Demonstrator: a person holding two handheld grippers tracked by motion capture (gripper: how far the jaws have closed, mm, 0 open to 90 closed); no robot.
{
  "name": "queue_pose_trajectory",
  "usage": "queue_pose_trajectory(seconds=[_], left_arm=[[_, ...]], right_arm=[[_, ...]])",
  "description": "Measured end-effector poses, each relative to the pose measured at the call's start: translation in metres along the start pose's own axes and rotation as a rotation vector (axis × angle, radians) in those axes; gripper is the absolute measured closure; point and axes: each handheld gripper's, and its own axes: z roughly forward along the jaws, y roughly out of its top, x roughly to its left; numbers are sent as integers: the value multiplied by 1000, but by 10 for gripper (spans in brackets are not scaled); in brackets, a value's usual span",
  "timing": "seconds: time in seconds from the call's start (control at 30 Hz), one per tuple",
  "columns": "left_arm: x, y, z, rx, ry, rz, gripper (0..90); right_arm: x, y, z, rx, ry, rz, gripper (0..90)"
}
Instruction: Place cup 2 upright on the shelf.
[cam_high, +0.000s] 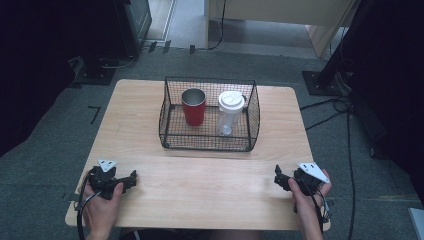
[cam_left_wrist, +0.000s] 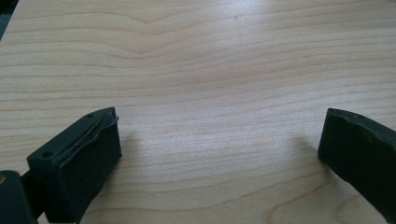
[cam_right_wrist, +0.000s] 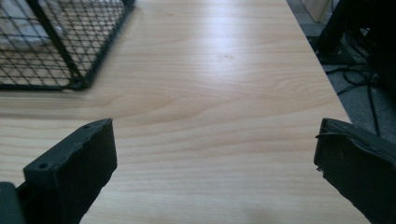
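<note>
Near edge, 7 o'clock: left gripper (cam_high: 131, 178) resting low on the table (cam_high: 210, 185), jaws spread wide, nothing between them, bare wood grain ahead in the left gripper view. Near edge, 5 o'clock: right gripper (cam_high: 278, 178) likewise low, jaws wide apart and empty. Farther out, 12 o'clock: wire basket (cam_high: 172, 127) on the tabletop, well apart from both grippers. Inside, upright: red cup (cam_high: 193, 107) toward 11 o'clock, clear bottle (cam_high: 229, 114) with white lid just beside it toward 1 o'clock.
</note>
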Motion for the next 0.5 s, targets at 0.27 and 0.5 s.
queue_pose_trajectory(seconds=[0.27, 0.5], left_arm=[[0, 0, 0, -1, 0, 0, 0], [0, 0, 0, 0, 0, 0, 0]], right_arm=[[-19, -10, -1, 23, -34, 18, 0], [-32, -20, 0, 57, -67, 11, 0]])
